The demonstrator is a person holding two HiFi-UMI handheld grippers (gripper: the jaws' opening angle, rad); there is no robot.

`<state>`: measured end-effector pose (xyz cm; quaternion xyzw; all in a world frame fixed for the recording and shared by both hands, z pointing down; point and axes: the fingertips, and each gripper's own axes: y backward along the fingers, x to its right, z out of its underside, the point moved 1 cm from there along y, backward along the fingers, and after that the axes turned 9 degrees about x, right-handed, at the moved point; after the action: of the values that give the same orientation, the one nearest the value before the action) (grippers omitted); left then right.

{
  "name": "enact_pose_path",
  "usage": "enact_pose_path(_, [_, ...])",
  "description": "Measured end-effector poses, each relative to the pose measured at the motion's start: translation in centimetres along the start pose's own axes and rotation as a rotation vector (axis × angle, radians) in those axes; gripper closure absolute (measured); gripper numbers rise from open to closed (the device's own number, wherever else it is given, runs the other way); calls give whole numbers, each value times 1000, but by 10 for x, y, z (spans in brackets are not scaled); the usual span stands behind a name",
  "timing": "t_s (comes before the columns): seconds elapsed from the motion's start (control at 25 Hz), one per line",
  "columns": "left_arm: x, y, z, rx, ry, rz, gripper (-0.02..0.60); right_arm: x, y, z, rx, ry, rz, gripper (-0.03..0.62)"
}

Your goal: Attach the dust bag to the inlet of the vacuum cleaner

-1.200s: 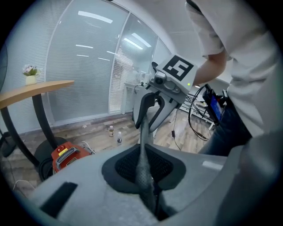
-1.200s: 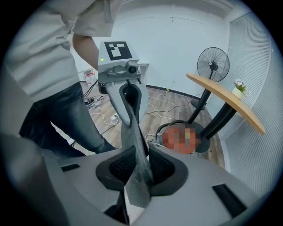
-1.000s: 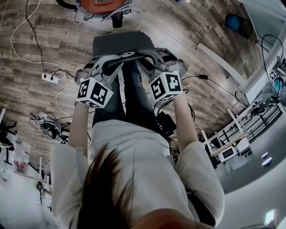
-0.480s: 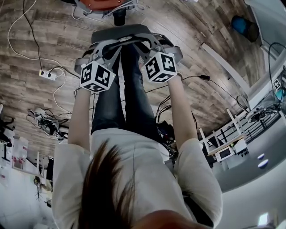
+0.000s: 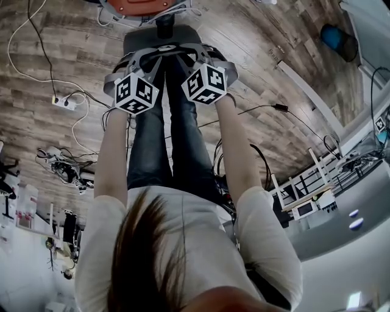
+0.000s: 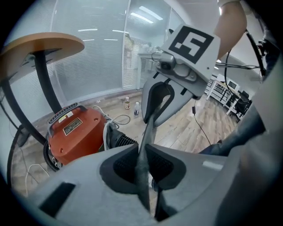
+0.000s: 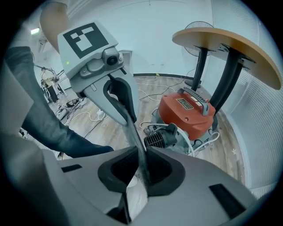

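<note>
Head view: dark-grey flat dust bag [image 5: 159, 40] at top centre, held up by left gripper [image 5: 146, 60] and right gripper [image 5: 196, 56]. Orange round vacuum cleaner [image 5: 141, 6] at top edge, just beyond the bag.

Left gripper view: left gripper [image 6: 143, 152] jaws clamped on thin edge of dust bag [image 6: 148, 126]. Vacuum cleaner [image 6: 73, 132] left of centre, apart from bag.

Right gripper view: right gripper [image 7: 142, 164] jaws just closed further, pinching dust bag [image 7: 132, 128]. Vacuum cleaner [image 7: 188, 112] right of centre, on wooden floor [image 7: 110, 128].

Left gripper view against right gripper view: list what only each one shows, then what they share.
Only the left gripper view: two bottles on the floor by the blinds. Only the right gripper view: what looks like a standing fan behind the round table. Both: the orange vacuum cleaner, that table, and the grey dust bag, seen edge-on.
</note>
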<state>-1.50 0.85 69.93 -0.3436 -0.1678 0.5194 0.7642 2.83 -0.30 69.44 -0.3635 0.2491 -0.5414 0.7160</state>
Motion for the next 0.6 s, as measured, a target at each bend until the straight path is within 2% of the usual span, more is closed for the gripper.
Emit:
enact_pose_path(0.32, [-10, -21, 26, -44, 21, 24, 538, 2, -30, 16, -27, -23, -13, 548])
enact_pose_path(0.6, [-9, -35, 38, -51, 18, 41, 538, 1, -42, 29, -37, -44, -7, 548])
